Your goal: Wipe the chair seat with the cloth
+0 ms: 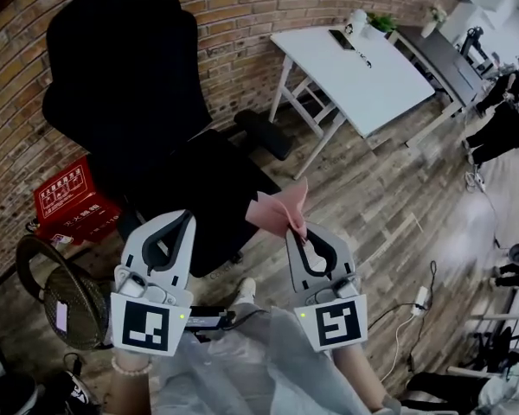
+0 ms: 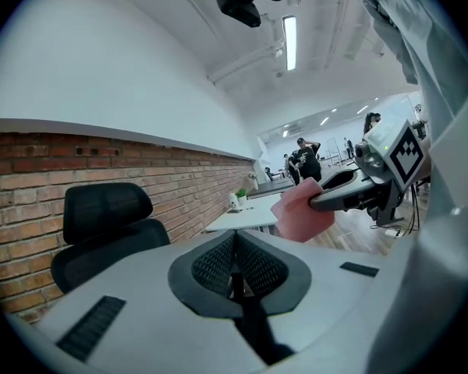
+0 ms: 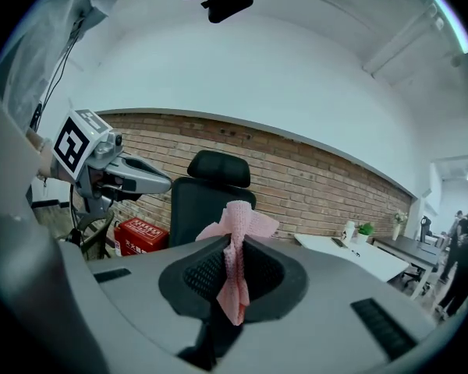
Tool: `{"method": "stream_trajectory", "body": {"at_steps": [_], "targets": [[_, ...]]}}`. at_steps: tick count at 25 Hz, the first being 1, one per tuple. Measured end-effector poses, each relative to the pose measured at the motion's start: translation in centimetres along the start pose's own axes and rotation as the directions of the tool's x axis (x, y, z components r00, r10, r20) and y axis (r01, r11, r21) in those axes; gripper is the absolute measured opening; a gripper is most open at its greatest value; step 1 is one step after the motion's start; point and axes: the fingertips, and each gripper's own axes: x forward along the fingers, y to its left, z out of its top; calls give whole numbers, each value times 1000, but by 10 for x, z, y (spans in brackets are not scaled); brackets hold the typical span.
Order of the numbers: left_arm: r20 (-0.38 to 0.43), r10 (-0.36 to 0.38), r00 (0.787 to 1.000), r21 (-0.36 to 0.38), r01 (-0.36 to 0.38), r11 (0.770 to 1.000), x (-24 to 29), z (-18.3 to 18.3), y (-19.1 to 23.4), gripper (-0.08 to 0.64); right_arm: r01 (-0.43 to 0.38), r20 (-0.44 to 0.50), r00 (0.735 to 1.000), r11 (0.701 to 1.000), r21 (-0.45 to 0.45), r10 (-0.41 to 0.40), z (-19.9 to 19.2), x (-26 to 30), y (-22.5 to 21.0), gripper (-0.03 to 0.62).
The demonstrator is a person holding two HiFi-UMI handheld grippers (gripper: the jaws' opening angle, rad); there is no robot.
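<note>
A brick wall (image 1: 242, 7) runs beyond both grippers, and a wooden floor (image 1: 372, 206) spreads beneath them. Straight ahead of the grippers stands a black office chair (image 1: 121, 67), its tall backrest toward the wall and its dark seat (image 1: 212, 188) reaching back toward the jaws. Ahead and to the right of the right gripper is a white desk (image 1: 355, 67) on slanted legs, with a few small items at its far end. To the left of the left gripper a red crate (image 1: 69, 197) sits on the floor against the wall, and nearer, beside that gripper's marker cube, a round wire fan (image 1: 65, 296).

The left gripper (image 1: 175, 223) is held level before the chair with its jaws pressed together and nothing between them. The right gripper (image 1: 307, 232) is held beside it, a little apart, its jaws clamped on a pink cloth (image 1: 281, 213). The cloth is pinched along its middle, so a crumpled tuft fans out past the tips and a short tail hangs down between the jaws. From the head view the tuft lies over the near right edge of the seat; whether it touches cannot be told.
</note>
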Motion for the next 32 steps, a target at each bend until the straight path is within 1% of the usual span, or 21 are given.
{"method": "stream_trajectory", "body": {"at_steps": [6, 9, 14, 20, 24, 29, 32], "targets": [[-40, 59, 997, -1, -60, 998, 39, -4, 8, 18, -85, 2, 996, 996, -8, 85, -12, 37, -29, 55], [-67, 79, 995, -12, -80, 997, 53, -8, 10, 18, -123, -3, 992, 992, -4, 123, -21, 51, -36, 55], [-106, 96, 990, -24, -99, 995, 69, -18, 16, 18, -181, -43, 982, 983, 14, 181, -44, 76, -40, 55], [-134, 113, 985, -17, -117, 993, 86, -47, 36, 18, -199, -101, 974, 979, 40, 203, -77, 105, -39, 55], [-150, 150, 977, -9, -153, 988, 94, -68, 58, 18, -208, -134, 968, 977, 47, 213, -93, 125, -39, 55], [-168, 171, 971, -35, -179, 983, 103, -98, 84, 18, -221, -157, 961, 973, 71, 230, -108, 159, -29, 55], [-172, 168, 971, -49, -179, 983, 109, -117, 100, 18, -225, -167, 958, 972, 73, 234, -117, 186, -17, 55]]}}
